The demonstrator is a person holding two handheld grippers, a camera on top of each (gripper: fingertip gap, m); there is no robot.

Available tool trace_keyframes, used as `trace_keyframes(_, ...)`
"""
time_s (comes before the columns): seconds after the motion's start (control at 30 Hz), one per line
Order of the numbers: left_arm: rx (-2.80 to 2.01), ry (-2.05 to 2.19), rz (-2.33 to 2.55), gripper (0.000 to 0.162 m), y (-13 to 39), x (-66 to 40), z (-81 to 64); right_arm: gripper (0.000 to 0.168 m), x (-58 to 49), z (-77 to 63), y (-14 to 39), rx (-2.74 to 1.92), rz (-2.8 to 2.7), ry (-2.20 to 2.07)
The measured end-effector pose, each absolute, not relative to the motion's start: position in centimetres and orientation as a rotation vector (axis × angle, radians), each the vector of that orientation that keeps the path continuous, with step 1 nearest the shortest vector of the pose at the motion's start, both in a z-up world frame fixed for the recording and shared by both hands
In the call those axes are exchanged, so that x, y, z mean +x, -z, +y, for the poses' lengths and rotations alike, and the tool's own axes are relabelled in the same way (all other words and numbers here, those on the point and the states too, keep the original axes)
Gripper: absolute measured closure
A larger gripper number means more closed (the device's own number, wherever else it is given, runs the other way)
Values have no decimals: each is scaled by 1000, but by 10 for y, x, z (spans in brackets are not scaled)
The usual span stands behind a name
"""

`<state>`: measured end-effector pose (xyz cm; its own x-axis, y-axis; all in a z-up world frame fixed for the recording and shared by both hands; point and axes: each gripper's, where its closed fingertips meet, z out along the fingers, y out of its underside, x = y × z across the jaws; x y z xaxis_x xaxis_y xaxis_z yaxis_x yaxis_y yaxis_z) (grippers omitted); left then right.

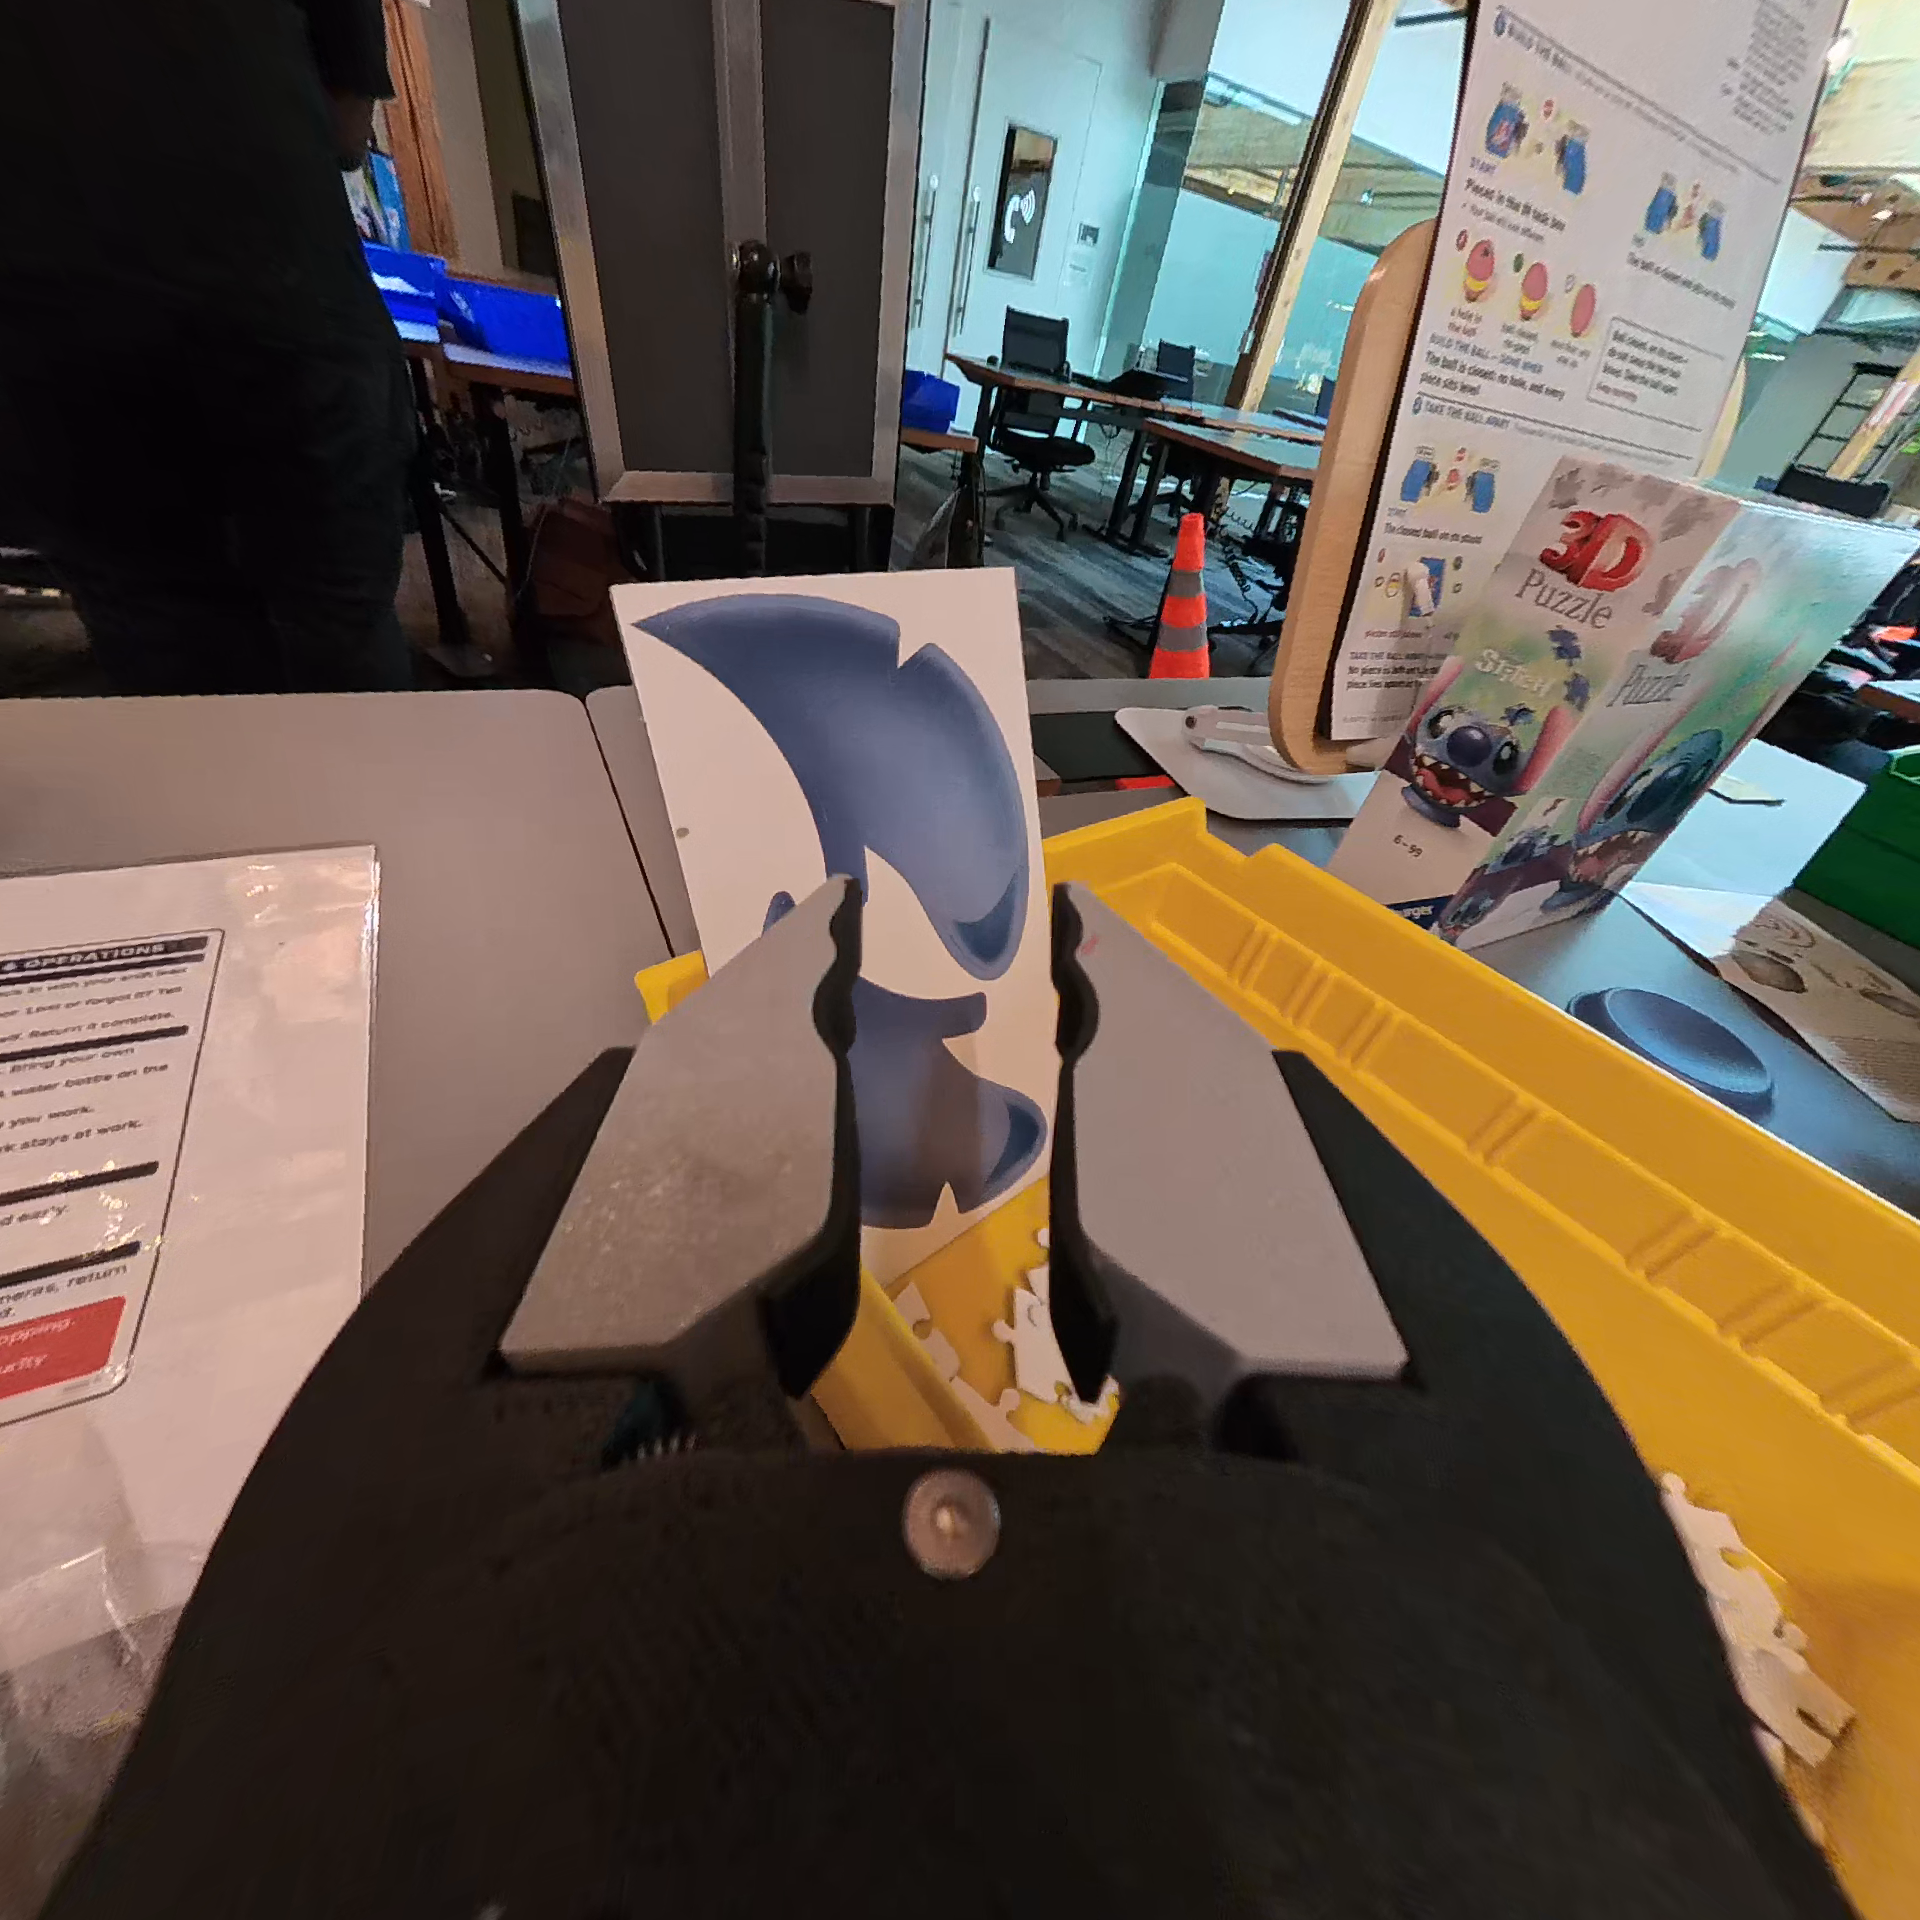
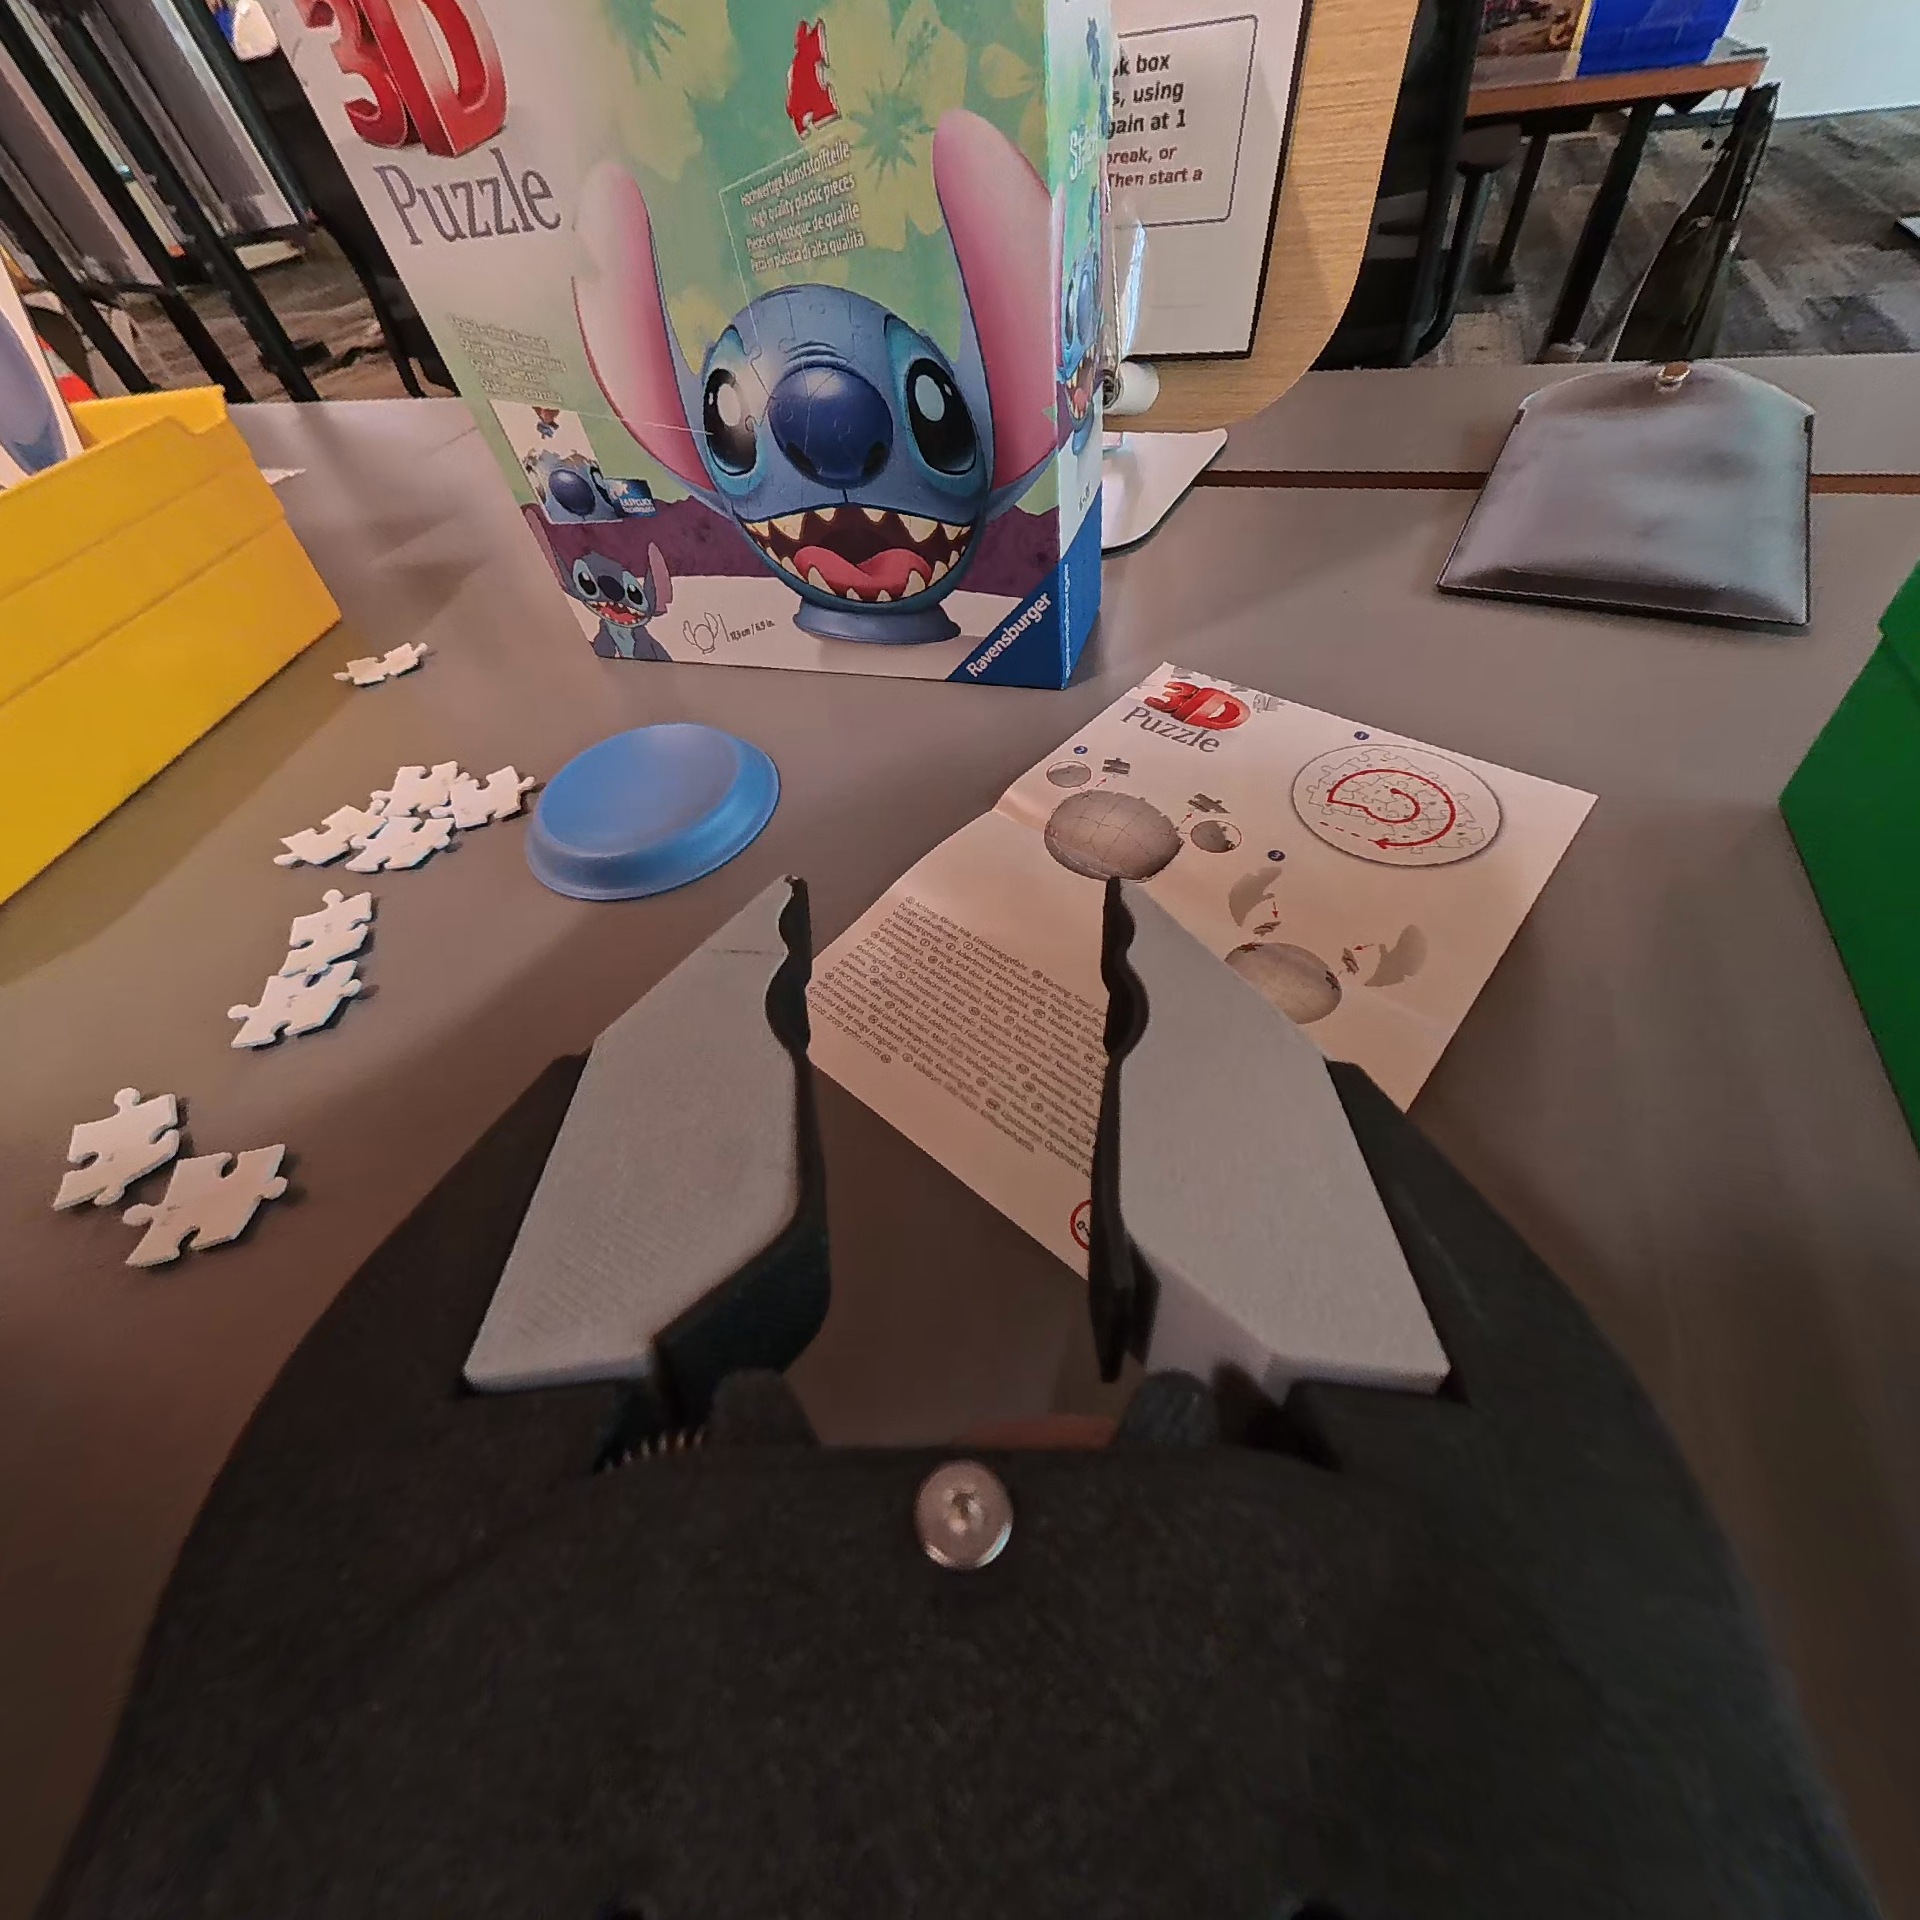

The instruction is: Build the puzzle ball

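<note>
My left gripper is open and empty over a yellow bin. White puzzle pieces lie on the bin floor between my fingers. A white card printed with blue ear shapes stands upright in the bin just ahead. My right gripper is open and empty above the grey table. Several white puzzle pieces lie in loose groups on the table to its left. A blue round stand sits ahead left of it and shows in the left wrist view.
The puzzle box stands upright behind the stand. A folded instruction sheet lies under the right fingertips. The yellow bin is at far left, a dark pouch at back right, a green box at right. A laminated sheet lies left. One gripper's finger ends stand about 60 cm off the other's.
</note>
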<state>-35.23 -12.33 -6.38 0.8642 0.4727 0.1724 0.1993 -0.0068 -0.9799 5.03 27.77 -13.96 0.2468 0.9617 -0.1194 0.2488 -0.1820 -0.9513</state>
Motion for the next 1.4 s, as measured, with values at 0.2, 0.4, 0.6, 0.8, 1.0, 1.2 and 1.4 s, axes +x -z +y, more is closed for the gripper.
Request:
trace_keyframes(0.2,-1604,-225,-541,124,66,-350,-121,114,50,276,140,-1613,-1165,-978)
trace_keyframes(0.4,-1615,-243,-533,125,66,-350,-120,114,48,276,143,-1627,-1183,-974)
trace_keyframes(0.6,-1603,-235,-538,125,66,-350,-120,114,48,276,143,-1630,-1181,-984)
trace_keyframes(0.8,-1607,-231,-540,125,67,-350,-119,114,47,276,144,-1629,-1185,-982)
trace_keyframes(1.0,-1605,-221,-542,124,68,-350,-118,115,47,275,144,-1628,-1193,-980)
trace_keyframes(1.2,-1607,-220,-541,124,68,-350,-118,115,47,275,144,-1629,-1192,-981)
trace_keyframes(1.4,-1607,-220,-540,124,68,-349,-117,115,47,275,144,-1628,-1193,-980)
